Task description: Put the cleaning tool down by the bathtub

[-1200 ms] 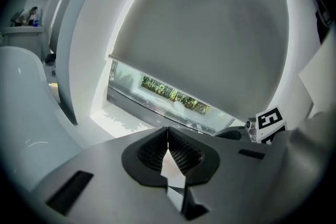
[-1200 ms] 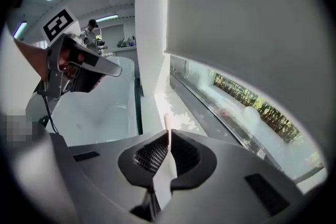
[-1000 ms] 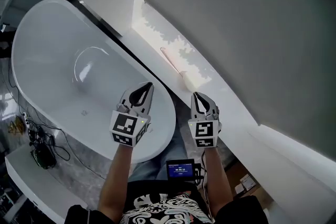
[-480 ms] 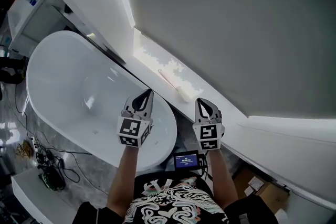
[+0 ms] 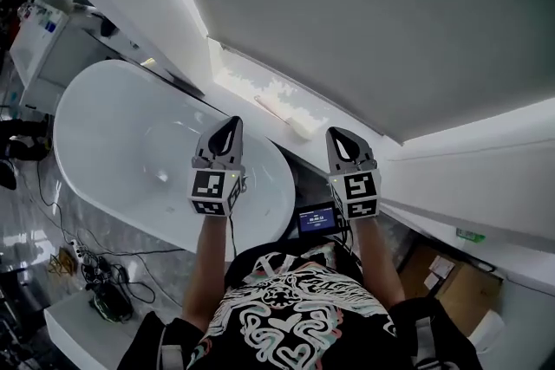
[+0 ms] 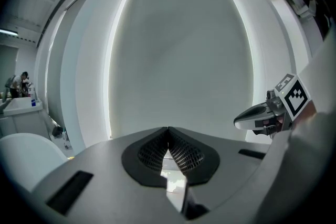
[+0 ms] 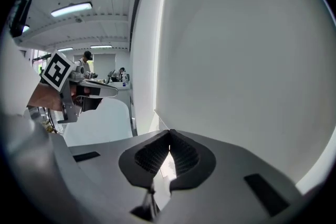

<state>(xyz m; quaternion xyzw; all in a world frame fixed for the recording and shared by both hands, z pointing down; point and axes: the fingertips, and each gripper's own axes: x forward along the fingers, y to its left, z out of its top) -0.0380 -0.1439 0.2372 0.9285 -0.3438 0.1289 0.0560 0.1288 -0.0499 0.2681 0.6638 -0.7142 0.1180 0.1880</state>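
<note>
The cleaning tool (image 5: 288, 119), a pale brush with a thin pinkish handle, lies on the white ledge (image 5: 251, 91) between the bathtub (image 5: 130, 152) and the grey wall. My left gripper (image 5: 232, 125) hovers over the tub's near end, jaws shut and empty. My right gripper (image 5: 334, 135) is held just right of the tub, near the brush head, also shut with nothing in it. In the left gripper view the left gripper (image 6: 167, 129) faces the wall; in the right gripper view the right gripper (image 7: 169, 134) faces the ledge and wall. Both are raised, apart from the brush.
A small screen device (image 5: 316, 219) hangs at the person's chest. Cables and a power strip (image 5: 95, 273) lie on the marble floor left of the tub. Cardboard boxes (image 5: 447, 277) sit at lower right. People stand at a far counter (image 7: 105, 78).
The view has pulled back and tilted up: tub and ledge appear farther away. Both grippers have risen and stayed side by side, shut; the brush still lies on the ledge.
</note>
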